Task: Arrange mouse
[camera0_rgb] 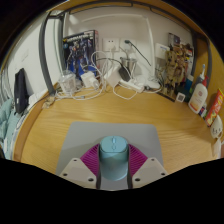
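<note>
Gripping the mouse [113,156] betw. both pads, the tool [113,165] holds it over the near bench [60,125], likely carrying it clear of cables [110,85] at far side.

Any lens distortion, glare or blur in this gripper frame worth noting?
Gripper view: strong fisheye, so the wooden table edge bows into a curve. Lighting is even and soft, with no harsh glare. The mouse held between the fingers looks fairly sharp; the cables near the wall are small and hard to separate.
</note>
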Demonstrator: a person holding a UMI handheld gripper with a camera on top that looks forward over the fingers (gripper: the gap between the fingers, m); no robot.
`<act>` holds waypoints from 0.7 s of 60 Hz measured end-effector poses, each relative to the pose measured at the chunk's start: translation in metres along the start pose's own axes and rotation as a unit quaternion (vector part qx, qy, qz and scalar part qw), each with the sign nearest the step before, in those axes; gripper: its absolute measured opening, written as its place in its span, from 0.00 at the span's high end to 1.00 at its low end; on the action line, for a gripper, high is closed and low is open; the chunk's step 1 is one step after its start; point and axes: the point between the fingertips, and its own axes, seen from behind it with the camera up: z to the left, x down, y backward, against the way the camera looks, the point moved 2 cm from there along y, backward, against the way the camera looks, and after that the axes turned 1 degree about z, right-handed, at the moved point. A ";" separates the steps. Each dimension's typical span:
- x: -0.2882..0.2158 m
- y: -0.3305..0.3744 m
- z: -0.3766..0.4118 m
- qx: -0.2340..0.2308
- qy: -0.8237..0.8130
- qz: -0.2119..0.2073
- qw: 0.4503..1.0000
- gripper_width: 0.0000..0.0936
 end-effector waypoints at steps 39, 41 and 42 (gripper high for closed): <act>-0.103 0.122 0.001 0.046 -0.036 -0.059 0.997 0.14; -0.112 0.133 0.003 0.047 -0.045 -0.061 0.996 0.12; -0.114 0.141 0.003 0.047 -0.049 -0.063 0.996 0.11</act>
